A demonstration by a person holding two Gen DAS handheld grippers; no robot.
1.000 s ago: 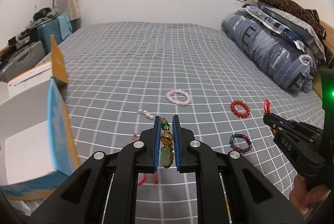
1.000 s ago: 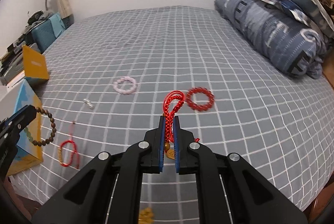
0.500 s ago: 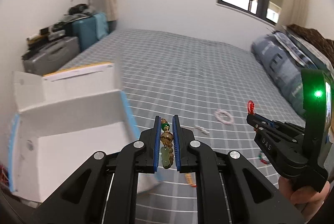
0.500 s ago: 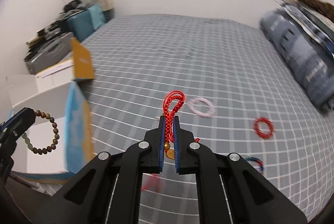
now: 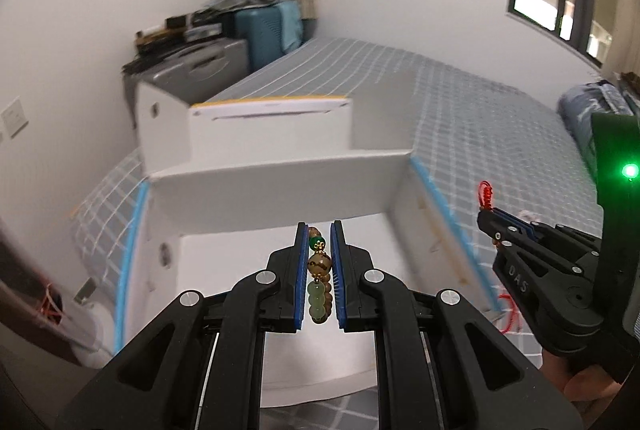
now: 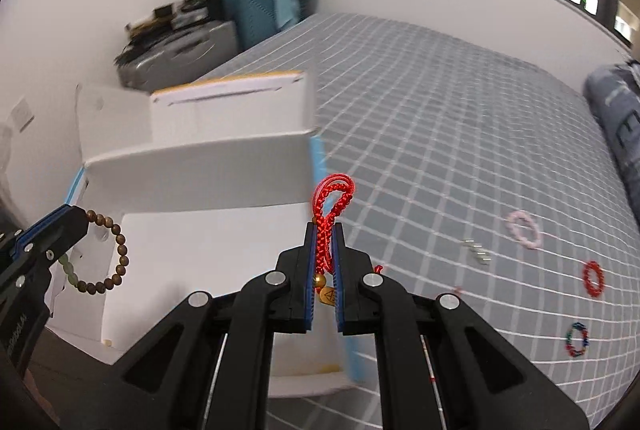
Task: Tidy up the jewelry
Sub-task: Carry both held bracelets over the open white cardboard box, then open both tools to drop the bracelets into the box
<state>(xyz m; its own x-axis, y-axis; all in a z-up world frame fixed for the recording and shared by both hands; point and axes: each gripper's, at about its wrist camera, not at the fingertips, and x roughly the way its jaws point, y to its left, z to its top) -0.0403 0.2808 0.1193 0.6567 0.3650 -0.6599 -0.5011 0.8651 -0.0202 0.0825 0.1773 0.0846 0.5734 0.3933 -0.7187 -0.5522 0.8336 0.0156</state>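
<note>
A: Both tools have swung from the spread of loose bracelets over to the white box [image 5: 280, 197] at the edge of the bed [image 6: 440, 109]; a second ago the box sat off to the side, and it fills the middle of both views at this moment.

B: Left tool [image 5: 319, 250]?

A: Clenched on the brown bead bracelet [image 5: 319, 266], poised above the open box. Seen from the right wrist, its loop [image 6: 108, 258] hangs free below the tips.

B: Right tool [image 6: 324, 250]?

A: Clamped on the red braided cord [image 6: 330, 213], gold charm between the jaws, over the box's blue-edged right wall.

B: Left on the bed?

A: Pink bracelet [image 6: 523, 230], red bead bracelet [image 6: 593, 278], multicoloured bracelet [image 6: 577, 339], small pale beads [image 6: 476, 252], well apart from the box.
</note>
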